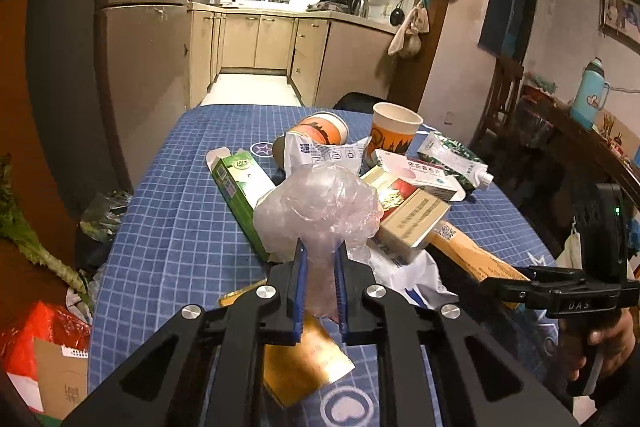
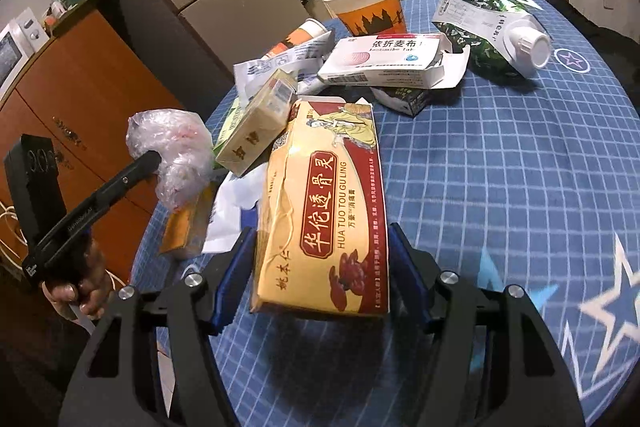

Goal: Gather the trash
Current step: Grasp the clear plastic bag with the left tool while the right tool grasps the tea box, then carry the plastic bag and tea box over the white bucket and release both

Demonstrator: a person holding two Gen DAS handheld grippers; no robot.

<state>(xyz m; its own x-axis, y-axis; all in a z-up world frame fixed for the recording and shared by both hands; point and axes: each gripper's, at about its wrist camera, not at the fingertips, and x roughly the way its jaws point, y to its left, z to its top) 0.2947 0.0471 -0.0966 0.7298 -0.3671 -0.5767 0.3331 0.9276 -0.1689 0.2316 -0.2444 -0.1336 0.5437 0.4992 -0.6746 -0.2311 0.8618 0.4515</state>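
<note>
— From the left wrist, what's that left claw (image 1: 321,259) got?

— A wad of clear plastic (image 1: 320,205), pinched between nearly shut fingers and bulging out past the tips. It hangs above the pile on the blue checked table (image 1: 168,211), I'd guess lifted clear so nothing else drags along. Under it lie a green carton (image 1: 236,187) and a beige box (image 1: 412,223); two paper cups (image 1: 394,133) sit further back, one tipped over.

— And the right claw there?

— Only its side, at the right edge (image 1: 508,283), fingertips hidden by the box it carries.

— From the right wrist, then?

— The right claw (image 2: 320,271) straddles a yellow-and-red box (image 2: 326,211). Its fingers stand wide, pressing both long sides, box pointing straight ahead. The box casts a shadow on the table, so it seems raised. Off left, the other claw shows with its plastic. A white box (image 2: 384,61) and a green pouch (image 2: 488,27) remain beyond.
</note>
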